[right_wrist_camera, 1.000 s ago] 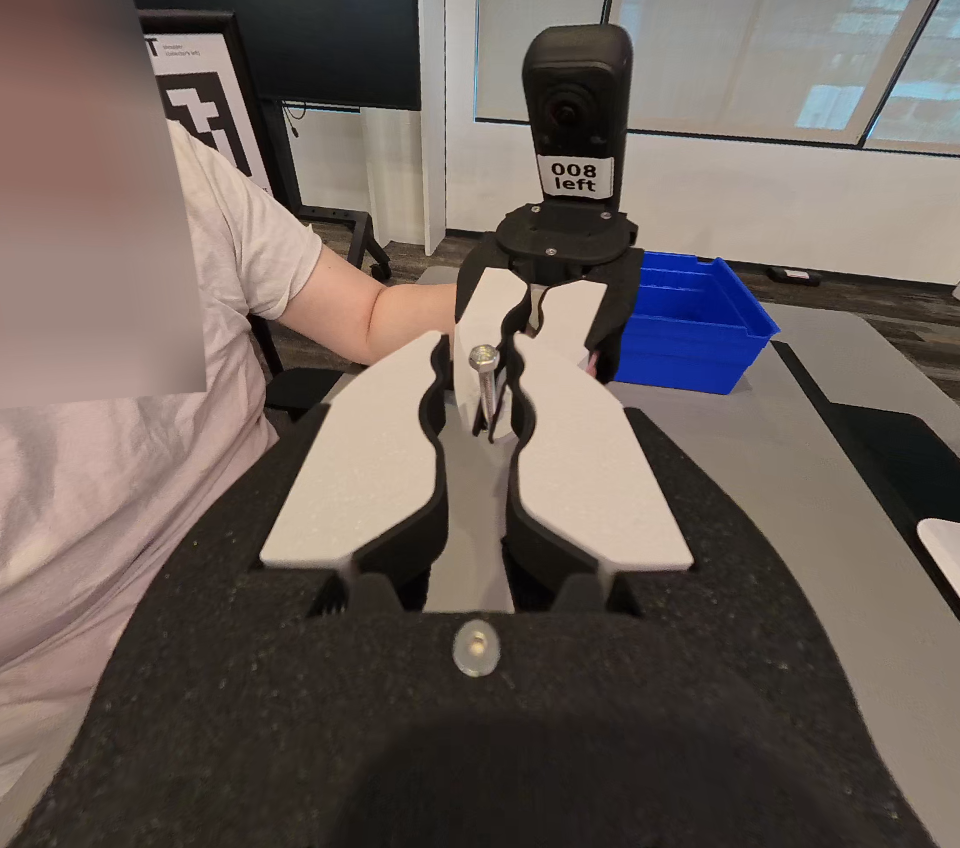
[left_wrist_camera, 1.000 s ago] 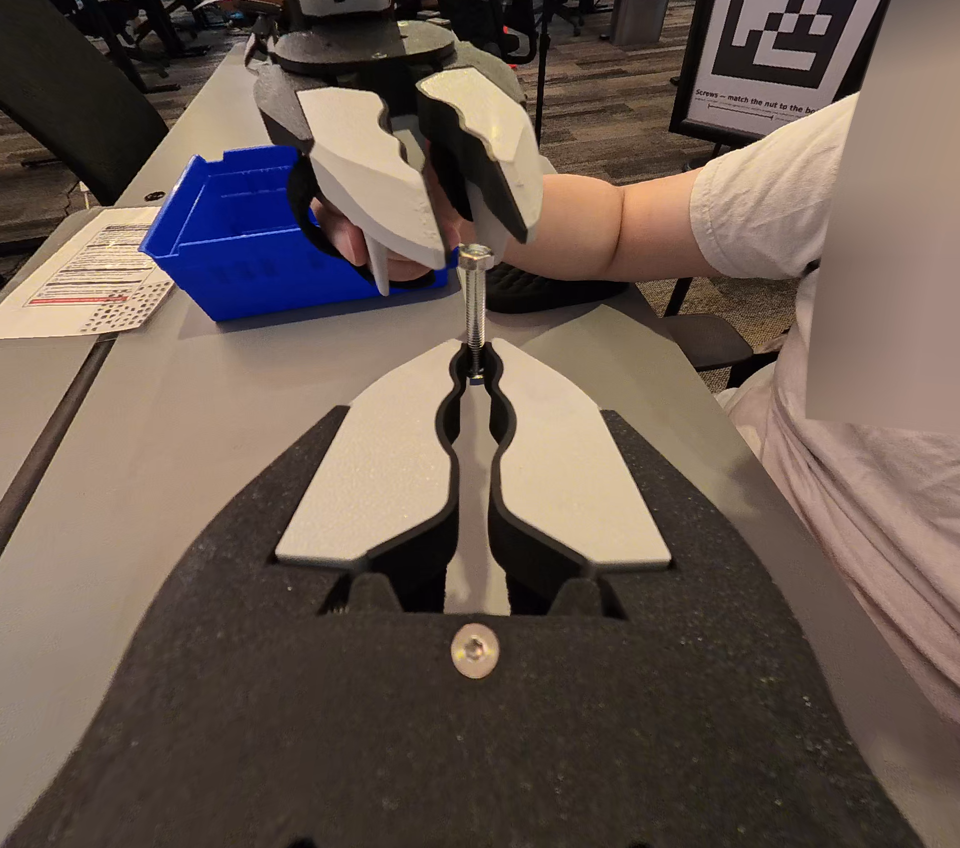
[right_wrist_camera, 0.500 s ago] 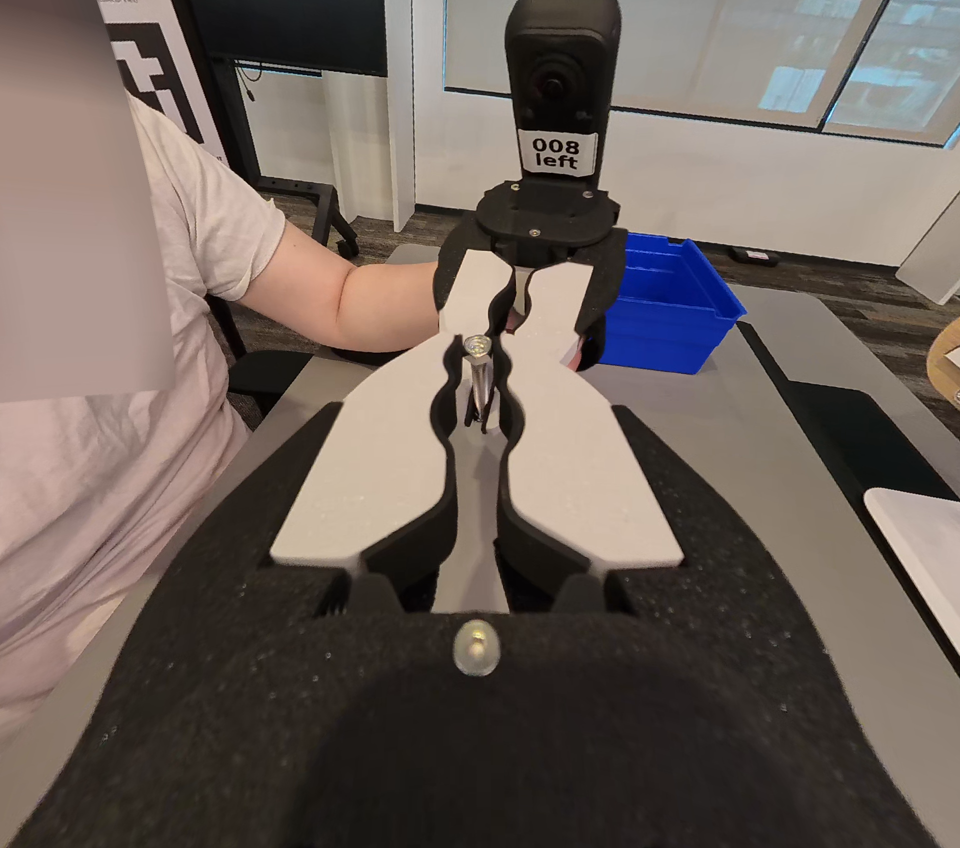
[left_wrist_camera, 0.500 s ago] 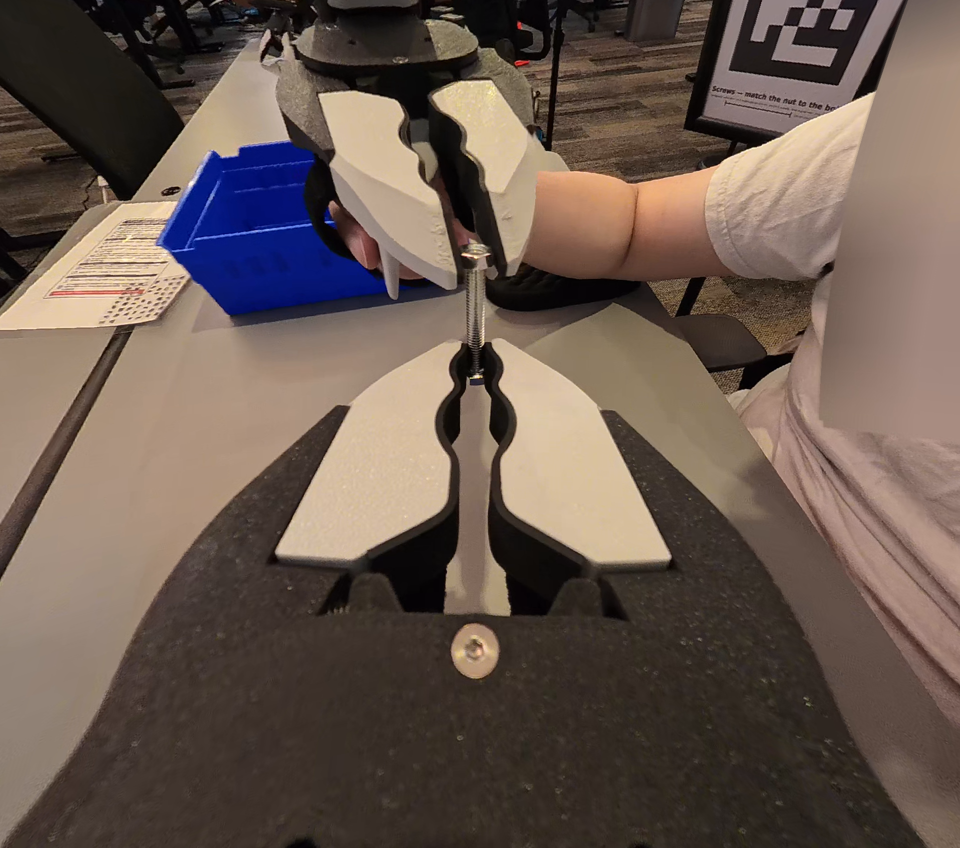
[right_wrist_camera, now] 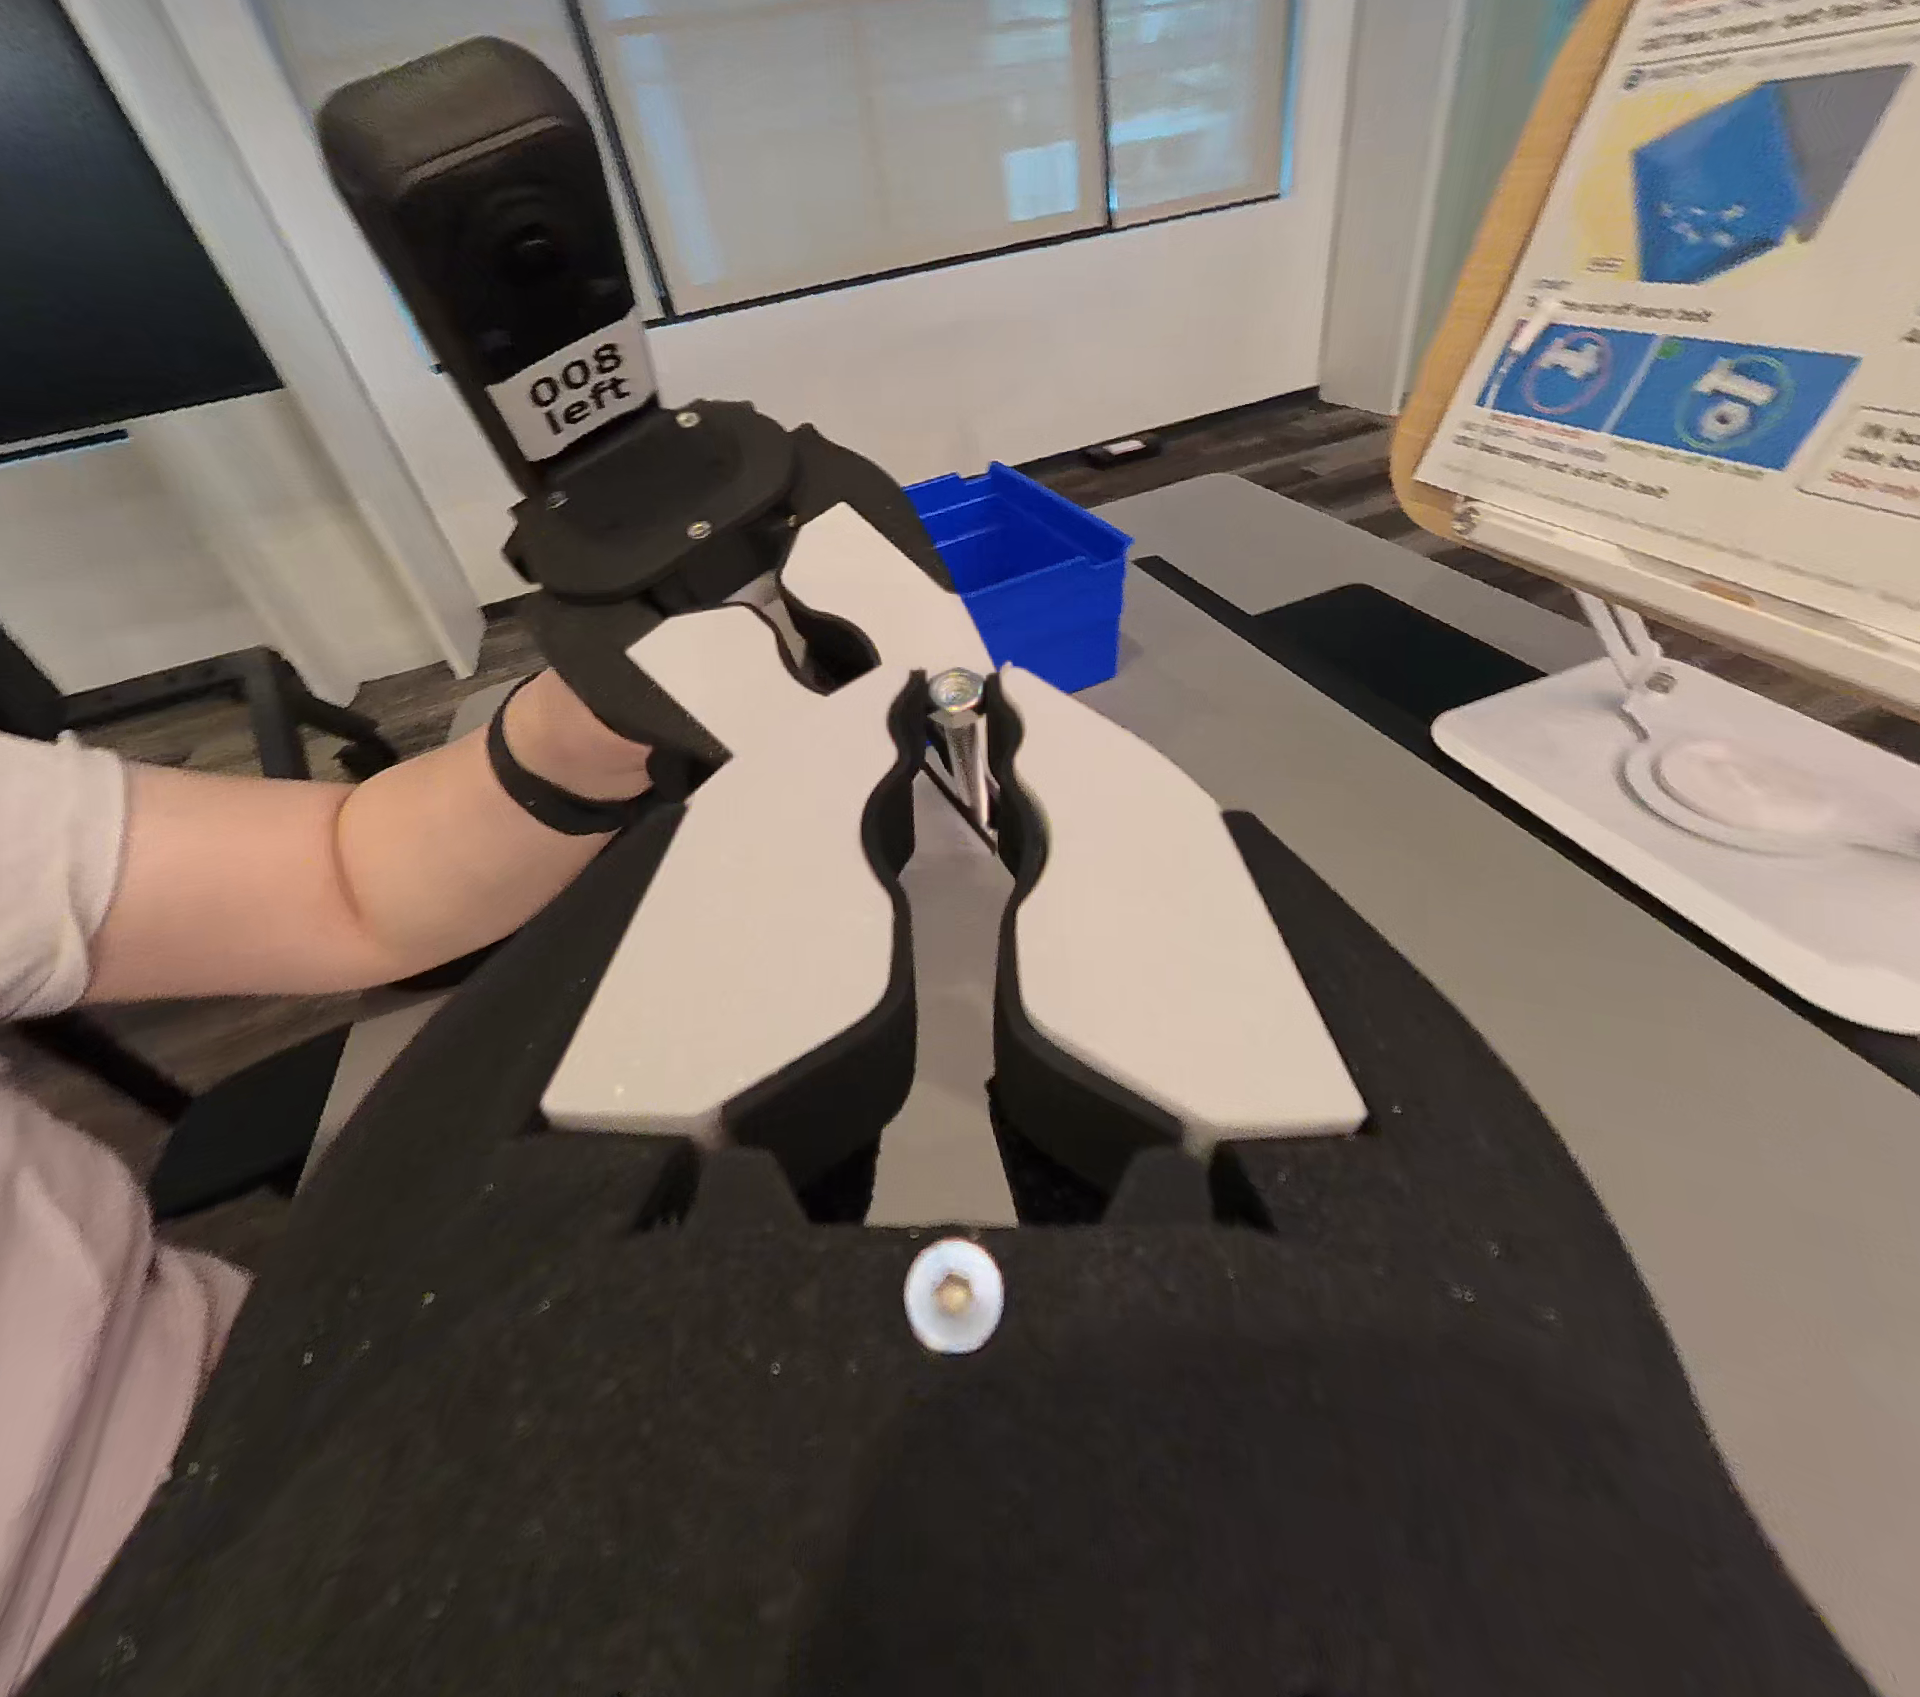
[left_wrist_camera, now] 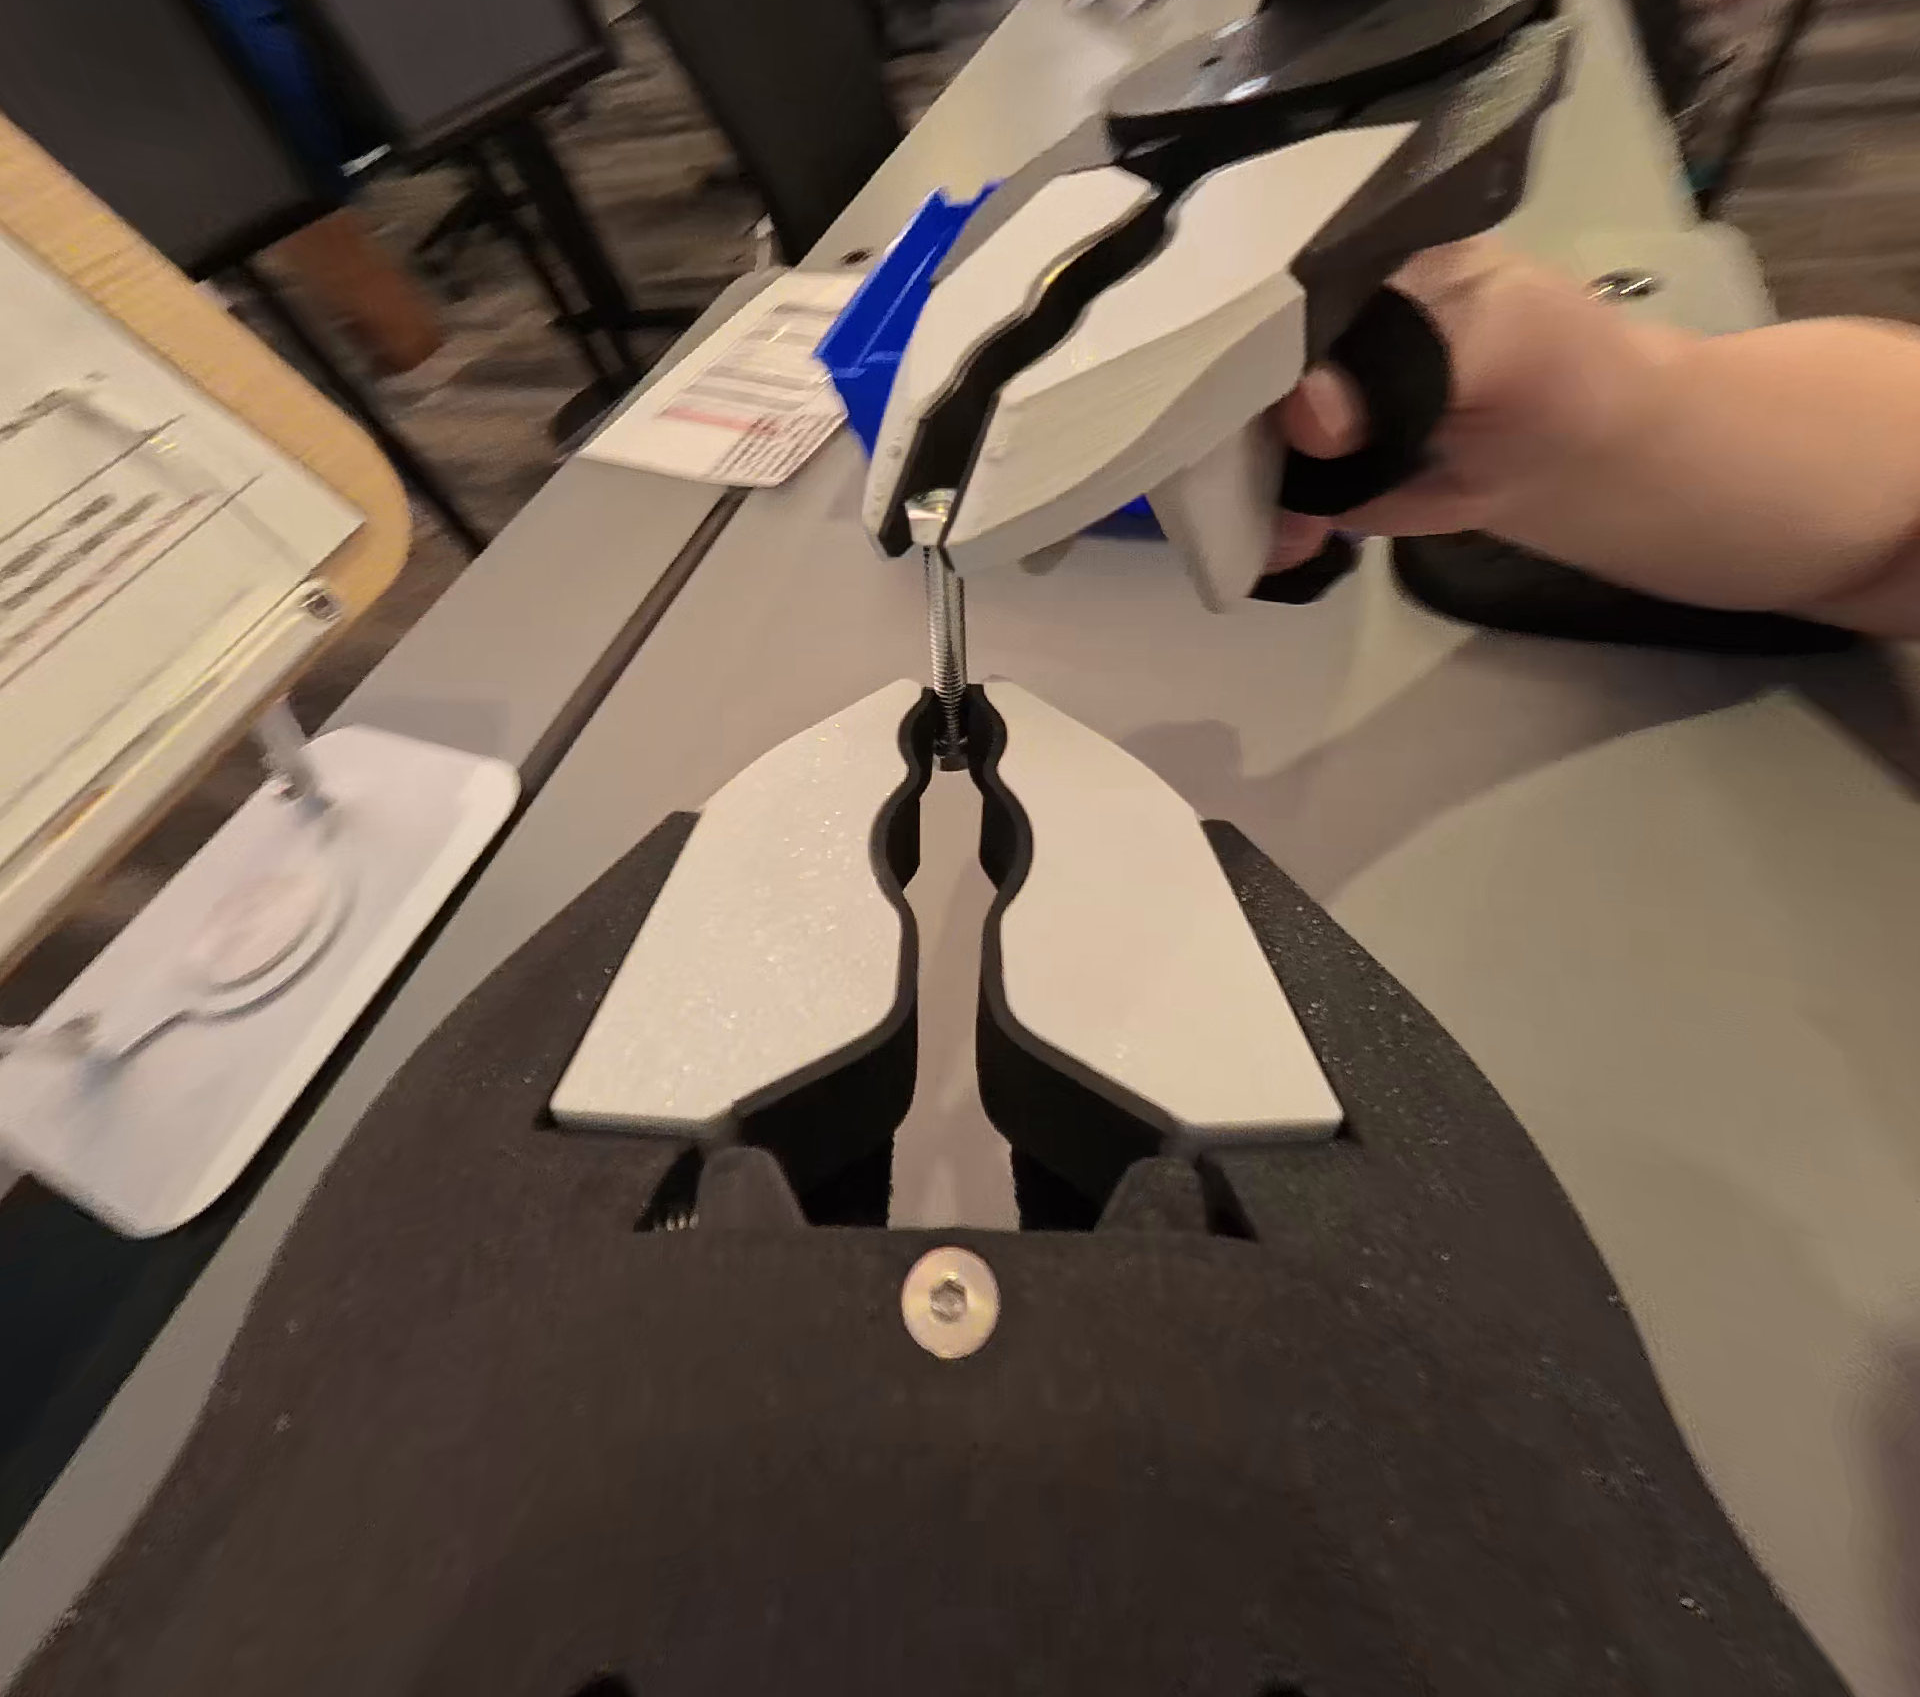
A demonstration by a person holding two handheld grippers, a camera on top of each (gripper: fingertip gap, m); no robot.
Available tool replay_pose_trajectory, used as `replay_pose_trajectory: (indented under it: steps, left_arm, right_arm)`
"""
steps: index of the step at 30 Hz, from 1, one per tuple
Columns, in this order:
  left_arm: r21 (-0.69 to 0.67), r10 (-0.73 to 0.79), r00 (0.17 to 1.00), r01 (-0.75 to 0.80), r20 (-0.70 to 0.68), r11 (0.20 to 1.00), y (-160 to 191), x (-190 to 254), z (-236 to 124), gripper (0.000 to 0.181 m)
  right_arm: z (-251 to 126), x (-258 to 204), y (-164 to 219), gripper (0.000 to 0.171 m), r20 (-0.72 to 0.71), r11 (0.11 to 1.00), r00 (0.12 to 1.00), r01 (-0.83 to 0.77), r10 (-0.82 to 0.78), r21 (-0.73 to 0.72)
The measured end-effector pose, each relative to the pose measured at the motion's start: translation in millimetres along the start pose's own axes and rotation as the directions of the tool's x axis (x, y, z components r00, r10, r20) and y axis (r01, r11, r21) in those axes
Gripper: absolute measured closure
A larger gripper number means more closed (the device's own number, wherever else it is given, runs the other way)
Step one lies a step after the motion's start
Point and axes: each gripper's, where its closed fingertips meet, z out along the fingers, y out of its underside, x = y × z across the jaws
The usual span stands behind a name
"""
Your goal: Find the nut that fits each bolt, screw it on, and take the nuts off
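Right gripper (right_wrist_camera: 954, 712) clamped the silver hex bolt's (left_wrist_camera: 948, 608) head, left gripper (left_wrist_camera: 948, 717) pinched a small dark nut (left_wrist_camera: 949, 754) on its lower threaded end, axis upright between them.

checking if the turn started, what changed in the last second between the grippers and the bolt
The right gripper closed on the bolt head; a second ago its fingers stood apart around it. Both grippers swung round: the right one now leans in from the right in the left wrist view, and a document stand has come into sight. Unchanged: the left gripper stays clamped on the bolt's lower end, and the blue bin sits behind on the table.
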Motion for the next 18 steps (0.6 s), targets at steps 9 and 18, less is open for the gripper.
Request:
replay_pose_trajectory:
  steps: [9, 18]
  left_arm:
    - [-0.007, -0.028, 1.000, 0.028, 0.008, 1.000, 1, -1, 1, 0.177]
    - [0.157, 0.014, 0.962, 0.030, -0.272, 0.987, -23, 29, -19, 0.177]
  right_arm:
    - [2, 1, 1, 0.155, -0.052, 0.999, 0.998, 0.035, -0.035, -0.001]
    - [-17, -25, -20, 0.133, 0.143, 0.949, 0.943, 0.282, -0.301, 0.138]
